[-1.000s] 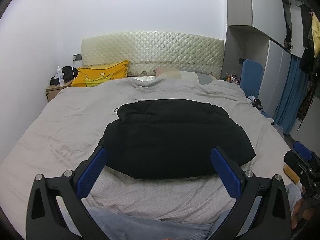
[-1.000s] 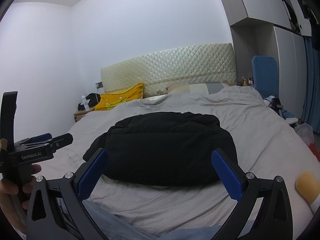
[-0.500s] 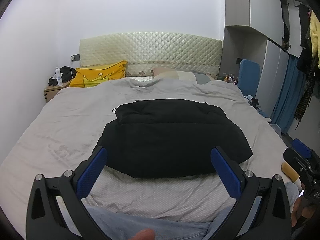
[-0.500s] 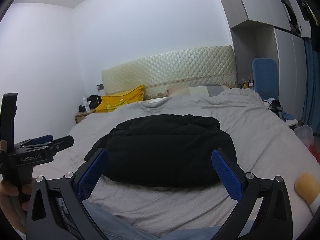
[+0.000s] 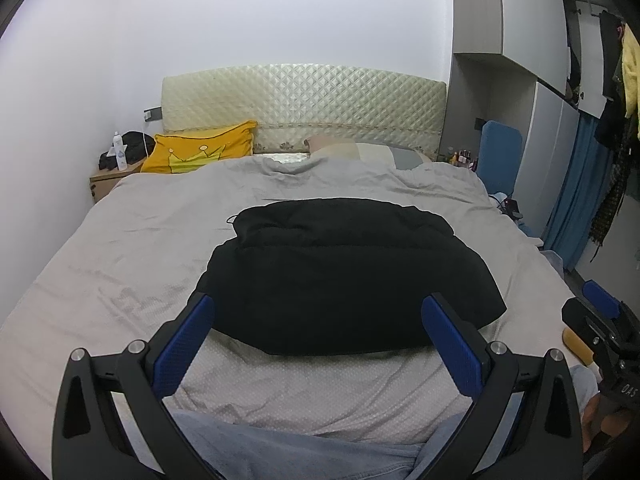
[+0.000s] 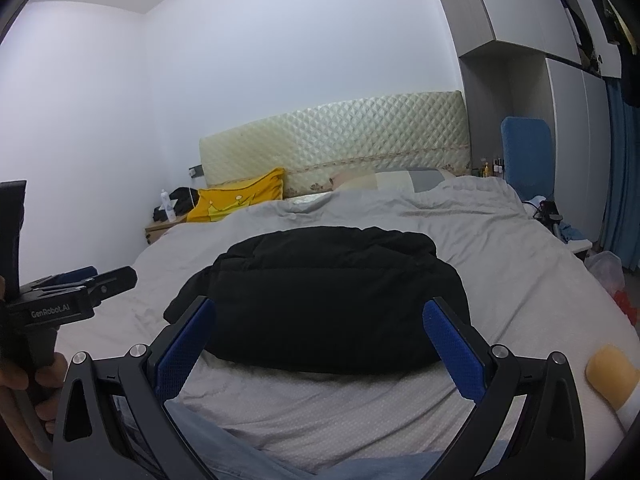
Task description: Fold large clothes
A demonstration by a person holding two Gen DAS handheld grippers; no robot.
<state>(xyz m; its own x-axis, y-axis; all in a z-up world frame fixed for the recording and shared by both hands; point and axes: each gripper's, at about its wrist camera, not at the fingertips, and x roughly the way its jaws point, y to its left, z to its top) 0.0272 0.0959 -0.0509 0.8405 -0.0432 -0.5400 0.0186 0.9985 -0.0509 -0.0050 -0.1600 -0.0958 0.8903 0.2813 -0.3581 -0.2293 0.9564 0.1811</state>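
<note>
Grey bedding covers a wide bed [image 5: 120, 248] that fills most of both views, with a quilted cream headboard [image 5: 304, 108] against a white wall, a yellow crown-print pillow [image 5: 200, 154] at its left end and tall wardrobes [image 5: 516, 40] on the right.

Near the foot of the bed lies the black padded jacket [image 5: 344, 276], already doubled into a thick, rounded bundle. Its puffy quilted channels run crosswise, a narrower layer sits on top toward the headboard, and the near edge bulges over the bedding. No sleeve hangs loose in either view.

Both tools hover just short of that near edge and touch nothing. The left hand-held gripper [image 5: 320, 332] has its blue pads spread wide and empty; the right hand-held gripper [image 6: 322, 332] is likewise released, jaws splayed, nothing between them.

The fold looks close to finished, so the step in hand seems to be a check or a last tidy. If another fold is wanted, each tool should bite through all layers at a near corner, lift together, and carry the edge evenly toward the headboard. Puffy filling springs back, so pressing the bundle flat afterwards would help it keep its shape.
</note>
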